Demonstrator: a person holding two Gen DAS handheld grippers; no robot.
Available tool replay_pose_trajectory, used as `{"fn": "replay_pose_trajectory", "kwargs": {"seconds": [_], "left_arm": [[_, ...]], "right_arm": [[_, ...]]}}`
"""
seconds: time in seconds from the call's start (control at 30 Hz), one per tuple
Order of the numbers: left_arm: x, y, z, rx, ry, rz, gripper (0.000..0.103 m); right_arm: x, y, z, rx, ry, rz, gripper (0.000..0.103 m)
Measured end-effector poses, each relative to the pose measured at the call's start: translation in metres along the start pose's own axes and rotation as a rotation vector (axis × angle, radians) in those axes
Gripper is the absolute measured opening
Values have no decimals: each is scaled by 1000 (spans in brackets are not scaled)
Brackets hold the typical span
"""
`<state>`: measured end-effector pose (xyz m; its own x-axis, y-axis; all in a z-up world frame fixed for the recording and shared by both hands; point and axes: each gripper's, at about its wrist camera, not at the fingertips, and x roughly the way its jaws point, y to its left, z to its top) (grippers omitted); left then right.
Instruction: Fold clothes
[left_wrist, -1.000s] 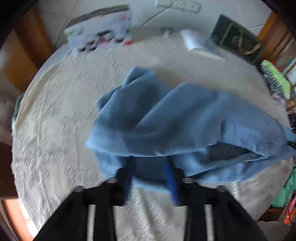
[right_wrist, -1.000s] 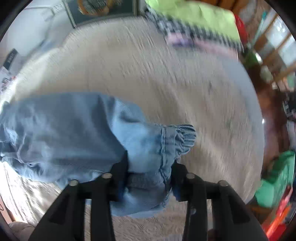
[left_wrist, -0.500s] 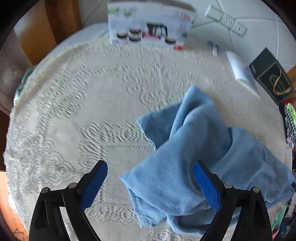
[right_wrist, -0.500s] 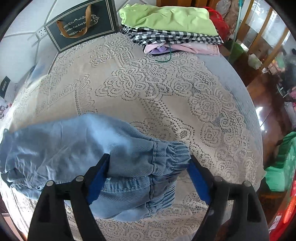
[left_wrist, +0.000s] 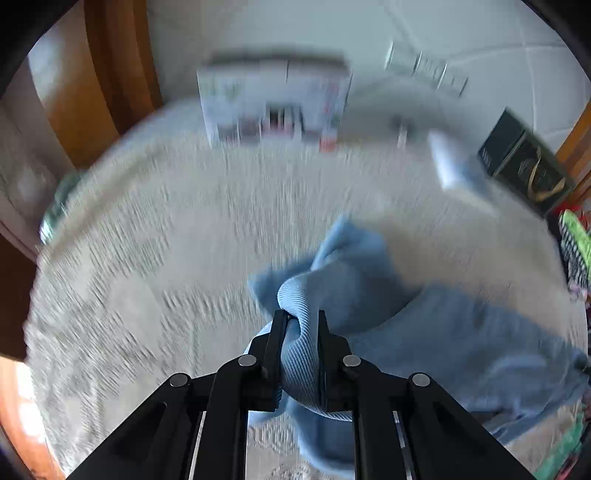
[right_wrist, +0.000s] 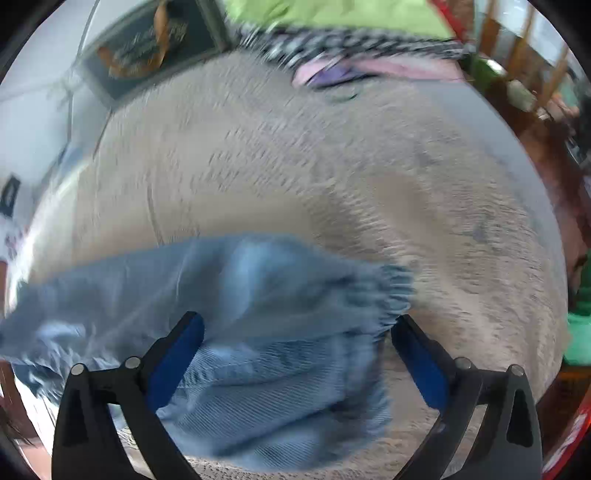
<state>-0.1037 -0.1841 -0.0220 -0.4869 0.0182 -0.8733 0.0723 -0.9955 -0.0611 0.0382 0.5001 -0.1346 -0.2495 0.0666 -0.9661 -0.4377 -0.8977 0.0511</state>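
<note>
A light blue denim garment (left_wrist: 424, 332) lies crumpled on the round table with a cream lace cloth (left_wrist: 166, 240). My left gripper (left_wrist: 302, 317) is shut on a bunched fold of the garment near its left end. In the right wrist view the garment's elastic waistband end (right_wrist: 288, 325) lies between the fingers of my right gripper (right_wrist: 295, 332), which is wide open around it without pinching. Both views are blurred by motion.
A white printed box (left_wrist: 273, 103), a white tube (left_wrist: 450, 162) and a dark gift bag (left_wrist: 524, 166) stand at the table's far edge. A stack of folded clothes, green on top (right_wrist: 332, 18), lies at the far right side. Wooden furniture surrounds the table.
My left gripper, open half a second ago, has shut on a fold of the garment. My right gripper let go of the waistband earlier and stays open, now moving.
</note>
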Motion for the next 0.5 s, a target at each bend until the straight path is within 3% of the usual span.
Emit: {"fn": "replay_pose_trajectory", "kwargs": {"seconds": [0.03,0.1,0.2,0.3,0.4,0.5], "left_arm": [[-11,-3,6,8,-30,16,14],[-31,-8,18,25,-86,46,14],[-49,-2,39,31,-147,75,14],[-67,13,60,26,-202,115,14],[-70,24,89,11,-247,163,14],[-55,26,121,-11,-253,190,14]], "right_arm": [[-2,11,1,-58,-4,-60,48],[-20,35,2,-170,-64,-118,38],[-69,64,8,-262,-237,-144,37],[-124,80,21,-272,-429,-112,36],[-151,90,45,-265,-518,-73,36],[-147,101,80,-248,-530,-32,36]]}}
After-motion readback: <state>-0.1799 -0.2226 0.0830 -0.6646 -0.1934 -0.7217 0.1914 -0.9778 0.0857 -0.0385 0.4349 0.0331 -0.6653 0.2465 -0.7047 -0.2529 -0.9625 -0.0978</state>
